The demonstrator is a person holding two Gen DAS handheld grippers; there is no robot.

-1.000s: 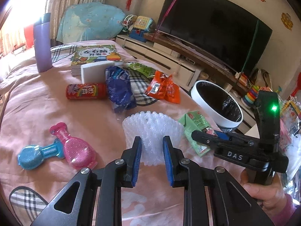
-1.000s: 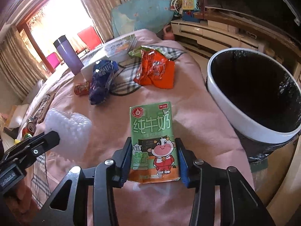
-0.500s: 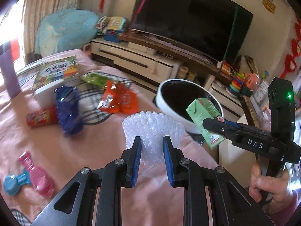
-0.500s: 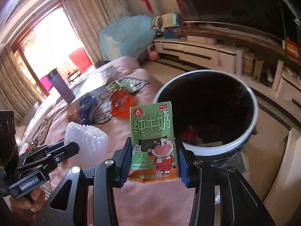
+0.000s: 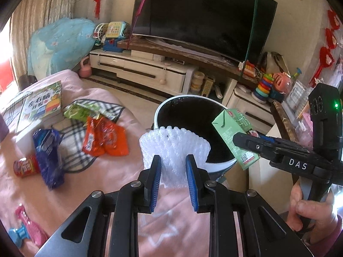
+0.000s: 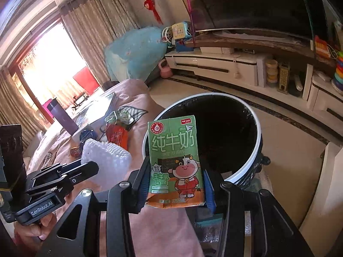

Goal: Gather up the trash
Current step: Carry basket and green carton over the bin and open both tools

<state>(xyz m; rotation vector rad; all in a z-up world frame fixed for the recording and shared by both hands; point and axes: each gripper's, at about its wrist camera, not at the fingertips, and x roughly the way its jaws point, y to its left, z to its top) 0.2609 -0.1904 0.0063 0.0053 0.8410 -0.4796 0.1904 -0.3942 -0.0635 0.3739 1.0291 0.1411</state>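
My left gripper (image 5: 173,166) is shut on a white foam fruit net (image 5: 174,147), held in the air by the near rim of the white trash bin (image 5: 220,166) with its black liner. My right gripper (image 6: 175,181) is shut on a green milk carton (image 6: 174,154) and holds it upright over the bin's near edge (image 6: 246,171); the carton also shows in the left wrist view (image 5: 233,137). The foam net also shows in the right wrist view (image 6: 107,160).
On the pink bedspread (image 5: 103,171) lie orange snack wrappers (image 5: 105,137), a blue wrapper (image 5: 48,150), a green wrapper (image 5: 79,111), a red can (image 5: 25,167), a book (image 5: 40,105) and pink and blue toys (image 5: 23,231). A TV cabinet (image 5: 145,68) stands behind the bin.
Both grippers have lifted their items off the bed and swung right towards the bin. The carton and foam net now hang at the bin's rim.
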